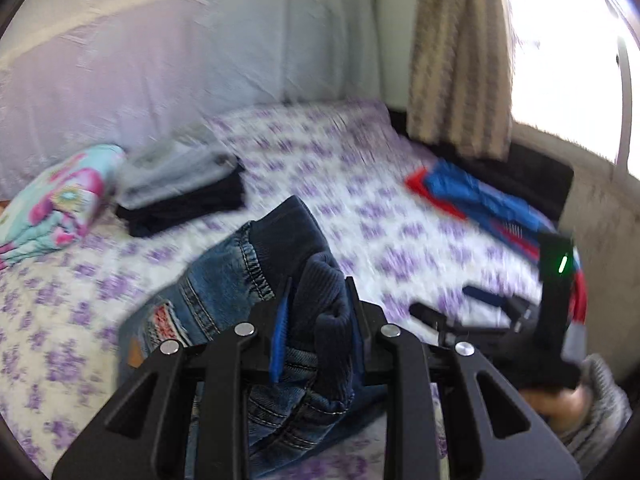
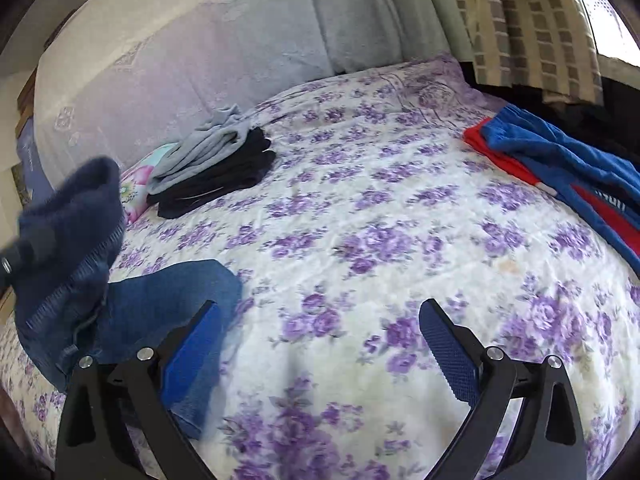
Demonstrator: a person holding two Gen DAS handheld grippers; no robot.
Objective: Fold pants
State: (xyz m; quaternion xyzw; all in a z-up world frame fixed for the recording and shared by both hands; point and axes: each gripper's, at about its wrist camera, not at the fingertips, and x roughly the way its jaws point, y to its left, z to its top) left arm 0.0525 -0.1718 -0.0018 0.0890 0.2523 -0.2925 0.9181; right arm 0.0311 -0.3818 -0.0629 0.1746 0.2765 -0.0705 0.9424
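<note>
Blue denim pants (image 1: 224,280) with a dark navy ribbed waistband lie bunched on the floral bed. My left gripper (image 1: 320,304) is shut on the waistband and holds it lifted; the view is blurred. In the right wrist view the pants (image 2: 160,300) hang at the left, one leg spread on the bed, and the waistband (image 2: 76,200) is raised. My right gripper (image 2: 320,340) is open and empty above the bedspread, its left finger (image 2: 192,352) over the edge of the pant leg. It also shows in the left wrist view (image 1: 480,304) at the right.
A stack of folded grey and black clothes (image 2: 216,164) lies at the back left beside a floral pillow (image 1: 56,200). Blue and red garments (image 2: 560,172) lie at the right edge. A curtain (image 2: 532,28) and window are at the back right. The bedspread (image 2: 380,220) fills the middle.
</note>
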